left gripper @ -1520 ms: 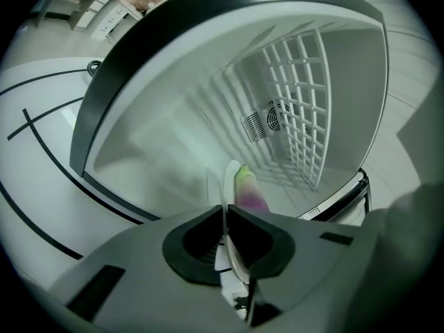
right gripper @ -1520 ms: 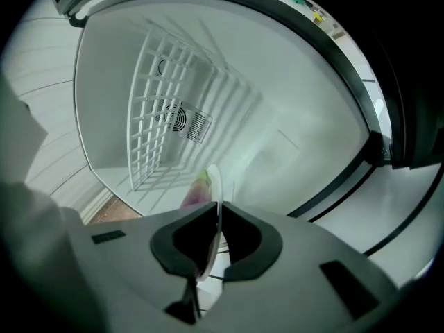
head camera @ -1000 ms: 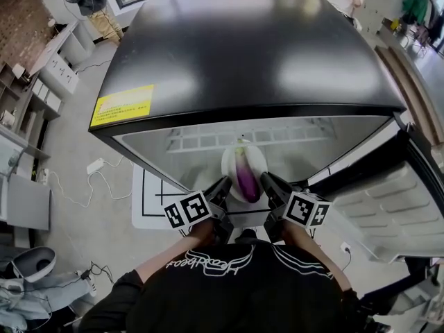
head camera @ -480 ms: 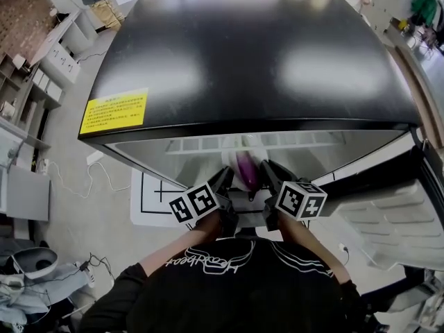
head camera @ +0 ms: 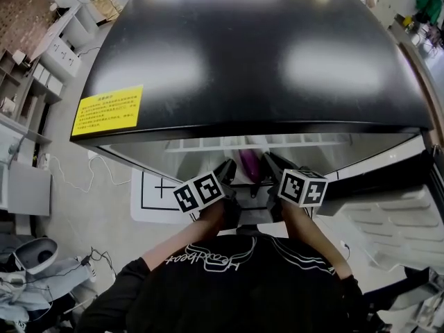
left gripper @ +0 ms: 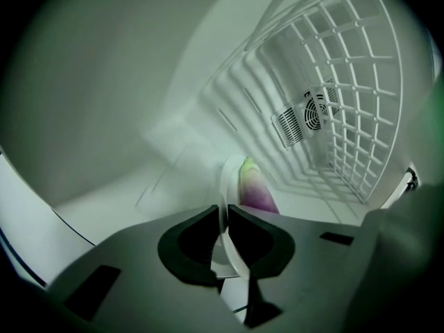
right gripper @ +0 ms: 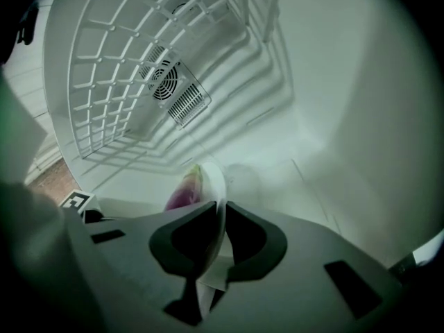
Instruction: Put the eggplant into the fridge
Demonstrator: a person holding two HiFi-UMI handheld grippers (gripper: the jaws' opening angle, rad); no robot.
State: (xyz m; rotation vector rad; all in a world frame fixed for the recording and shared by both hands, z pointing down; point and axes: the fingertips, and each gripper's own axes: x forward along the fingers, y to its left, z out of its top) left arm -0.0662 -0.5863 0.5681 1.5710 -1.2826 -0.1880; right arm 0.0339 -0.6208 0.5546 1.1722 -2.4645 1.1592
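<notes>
A purple eggplant (left gripper: 255,189) with a green stem lies on a white plate (left gripper: 229,175). Both grippers carry the plate inside the open fridge. My left gripper (left gripper: 223,210) is shut on the plate's left rim. The right gripper (right gripper: 222,207) pinches the right rim of the plate (right gripper: 214,179); its jaws have just eased open a little, and the rim is still between the pads. Beside that rim the eggplant (right gripper: 182,193) shows. In the head view the left gripper (head camera: 226,168) and the right gripper (head camera: 268,162) flank the eggplant (head camera: 248,164), which is mostly hidden under the fridge top.
The fridge's black top (head camera: 263,54) carries a yellow label (head camera: 106,109). Its open door (head camera: 388,214) swings out at the right. Inside, a white wire shelf (left gripper: 347,82) hangs above, with a fan vent (left gripper: 305,116) on the back wall. White inner walls close in on both sides.
Both grippers have carried the plate and eggplant forward and a little down into the fridge. The fridge top now covers most of the plate in the head view.
</notes>
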